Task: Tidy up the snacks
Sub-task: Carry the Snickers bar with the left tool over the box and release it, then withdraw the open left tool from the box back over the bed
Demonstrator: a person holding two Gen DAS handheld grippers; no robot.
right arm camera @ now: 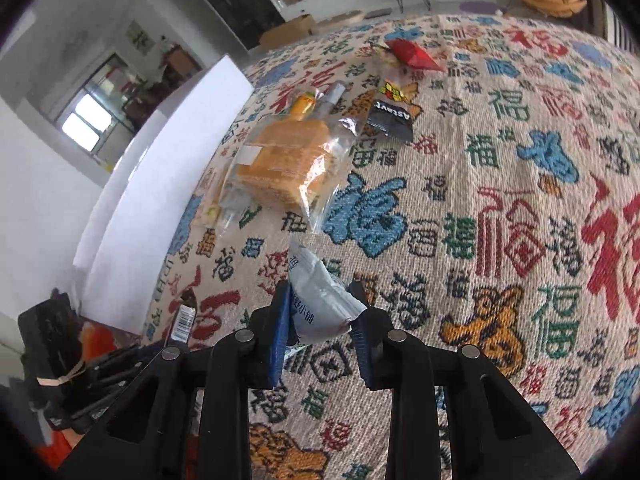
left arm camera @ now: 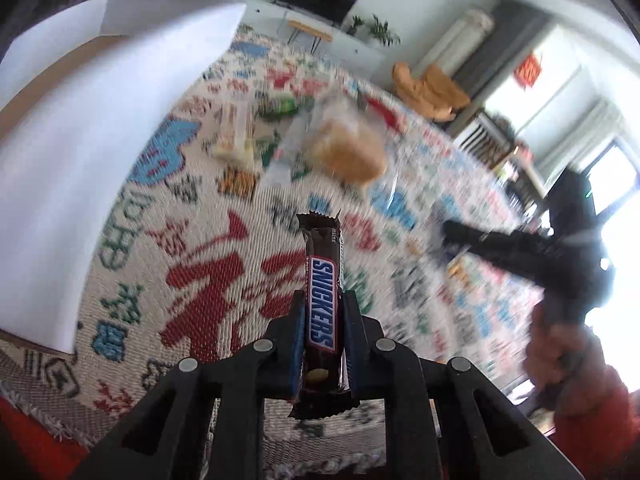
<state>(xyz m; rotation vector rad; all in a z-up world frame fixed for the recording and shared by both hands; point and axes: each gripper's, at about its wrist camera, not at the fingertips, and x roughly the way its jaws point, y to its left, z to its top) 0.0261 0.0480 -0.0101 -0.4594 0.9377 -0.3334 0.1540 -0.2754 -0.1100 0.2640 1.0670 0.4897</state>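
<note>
Left wrist view: left gripper (left arm camera: 322, 312) fingers closed tight on a Snickers bar (left arm camera: 322, 312), pads pressing both long sides. Bar points away from the camera, brown wrapper, logo readable, crimped ends free past the fingers at both ends. It hangs above the patterned cloth (left arm camera: 224, 280) covering the surface. A white box (left arm camera: 80, 140) stands at the surface's left edge. Bread in a clear bag (left arm camera: 344, 148) and a pale wafer pack (left arm camera: 236, 132) lie toward the far edge, blurred.

Right wrist view: right gripper (right arm camera: 322, 312) fingers partly closed, pinching a small white-and-blue pouch (right arm camera: 320, 308) between the pads; the pouch is crumpled, top corner sticking up. Beyond it on the cloth lie the bread bag (right arm camera: 280, 164), a black packet (right arm camera: 390, 118) and a red packet (right arm camera: 414, 54) near the far edge.
</note>
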